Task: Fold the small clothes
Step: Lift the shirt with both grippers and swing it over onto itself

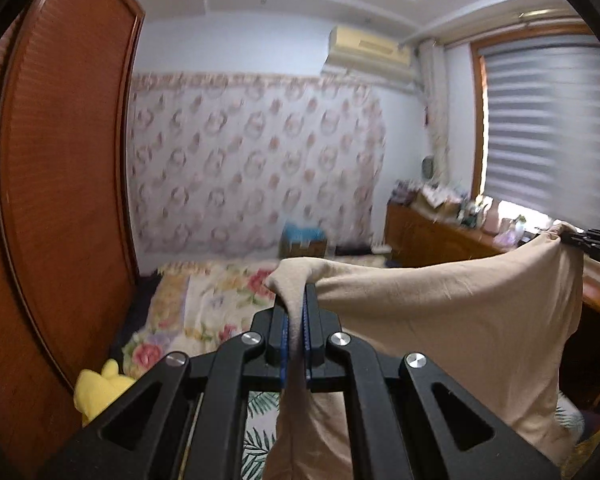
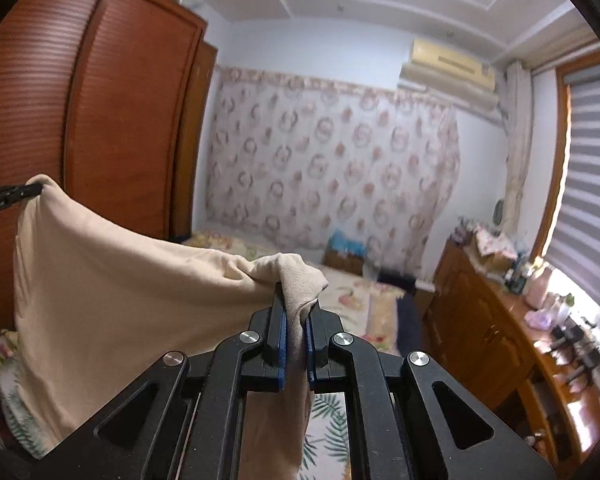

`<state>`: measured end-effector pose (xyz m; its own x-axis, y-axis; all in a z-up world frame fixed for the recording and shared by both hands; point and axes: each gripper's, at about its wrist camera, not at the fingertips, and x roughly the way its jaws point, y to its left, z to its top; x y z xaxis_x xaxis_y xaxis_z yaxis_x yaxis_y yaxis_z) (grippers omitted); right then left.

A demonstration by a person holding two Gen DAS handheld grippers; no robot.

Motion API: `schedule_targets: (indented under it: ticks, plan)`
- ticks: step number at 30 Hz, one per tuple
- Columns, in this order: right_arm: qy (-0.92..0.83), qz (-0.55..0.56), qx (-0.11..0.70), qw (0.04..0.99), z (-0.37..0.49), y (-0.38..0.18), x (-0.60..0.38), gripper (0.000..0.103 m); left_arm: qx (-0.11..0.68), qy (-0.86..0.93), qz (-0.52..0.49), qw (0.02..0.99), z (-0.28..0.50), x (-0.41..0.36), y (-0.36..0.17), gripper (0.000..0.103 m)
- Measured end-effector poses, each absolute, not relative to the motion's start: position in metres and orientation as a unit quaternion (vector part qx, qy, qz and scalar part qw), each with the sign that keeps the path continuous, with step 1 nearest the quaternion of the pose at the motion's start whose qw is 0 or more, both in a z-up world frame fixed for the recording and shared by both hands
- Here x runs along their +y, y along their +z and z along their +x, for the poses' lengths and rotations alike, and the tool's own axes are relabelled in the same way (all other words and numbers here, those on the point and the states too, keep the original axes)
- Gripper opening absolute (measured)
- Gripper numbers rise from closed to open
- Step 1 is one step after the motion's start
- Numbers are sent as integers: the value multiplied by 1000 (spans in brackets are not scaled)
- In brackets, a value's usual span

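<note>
A beige garment (image 1: 452, 320) hangs in the air, stretched between both grippers above the bed. My left gripper (image 1: 298, 292) is shut on one top corner, with cloth bunched over its tips and trailing down between the fingers. My right gripper (image 1: 580, 238) shows at the right edge of the left wrist view, pinching the other corner. In the right wrist view my right gripper (image 2: 296, 292) is shut on the beige garment (image 2: 112, 288), and my left gripper (image 2: 18, 194) holds the far corner at the left edge. The cloth sags between them and hangs down.
A bed with a flowered cover (image 1: 204, 304) lies below and ahead. A tall wooden wardrobe (image 1: 60, 184) stands at the left. A wooden dresser (image 2: 500, 320) crowded with small items runs under the window at the right. A yellow soft toy (image 1: 100, 392) sits by the wardrobe.
</note>
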<state>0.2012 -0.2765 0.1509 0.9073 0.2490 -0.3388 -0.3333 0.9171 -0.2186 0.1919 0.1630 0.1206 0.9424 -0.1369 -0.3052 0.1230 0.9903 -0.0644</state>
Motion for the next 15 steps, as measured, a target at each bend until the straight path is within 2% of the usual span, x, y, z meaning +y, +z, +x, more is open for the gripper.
schedule_targets:
  ticks: [7,15]
  plan:
    - [149,-121,221,956,301,63,-267,4,225,-57,-19,972,265,150,51,1]
    - [126,-124,296,939,391,-2,-267,4,286,-65,-15,956,314,138,10,2]
